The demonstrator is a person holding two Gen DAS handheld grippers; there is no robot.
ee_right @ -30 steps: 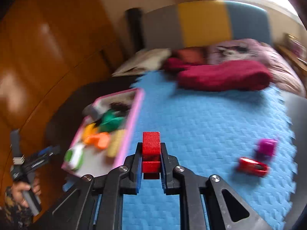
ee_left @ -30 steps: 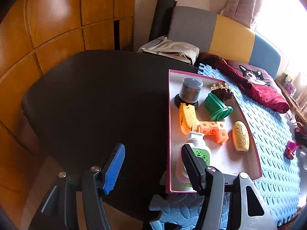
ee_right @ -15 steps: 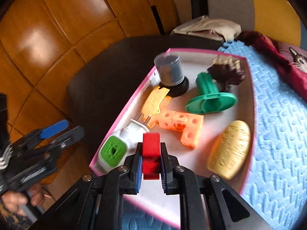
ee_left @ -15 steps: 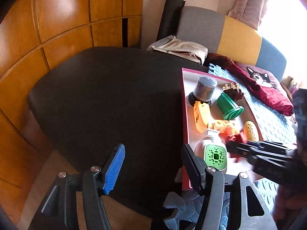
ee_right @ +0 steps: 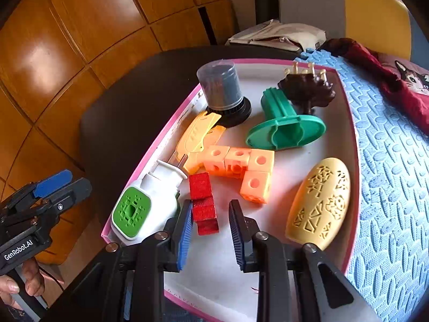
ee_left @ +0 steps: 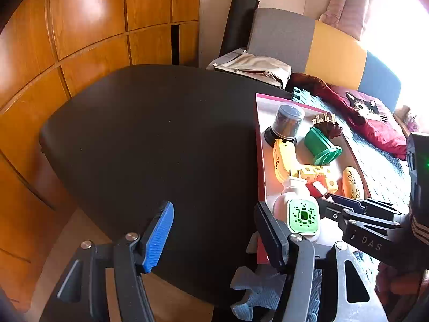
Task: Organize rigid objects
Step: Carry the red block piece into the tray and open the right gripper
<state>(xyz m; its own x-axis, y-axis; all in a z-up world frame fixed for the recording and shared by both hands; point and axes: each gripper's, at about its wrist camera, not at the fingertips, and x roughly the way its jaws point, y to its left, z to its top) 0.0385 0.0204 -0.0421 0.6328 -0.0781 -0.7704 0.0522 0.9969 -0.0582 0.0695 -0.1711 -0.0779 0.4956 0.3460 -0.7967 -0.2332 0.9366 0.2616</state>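
Observation:
A red block (ee_right: 203, 204) lies on the white floor of the pink-rimmed tray (ee_right: 171, 123), beside a white and green plug device (ee_right: 142, 209). My right gripper (ee_right: 210, 214) is low over the tray with its jaws opening. The block lies between the blue pads and the right pad stands clear of it. In the left wrist view the same block (ee_left: 316, 187) shows just past the right gripper (ee_left: 329, 201). My left gripper (ee_left: 213, 234) hangs open over the black table's near edge, holding nothing.
The tray also holds an orange cube chain (ee_right: 241, 166), a yellow clip (ee_right: 198, 136), a green spool (ee_right: 284, 128), a yellow oval (ee_right: 321, 201), a grey-capped cylinder (ee_right: 219, 86) and a brown figure (ee_right: 308, 91). A blue foam mat (ee_right: 388, 161) lies right, a black table (ee_left: 150, 139) left.
My right gripper carried the red block from above the blue mat over to the tray and sank. Its jaws then parted, leaving the block on the tray. My left gripper stayed put.

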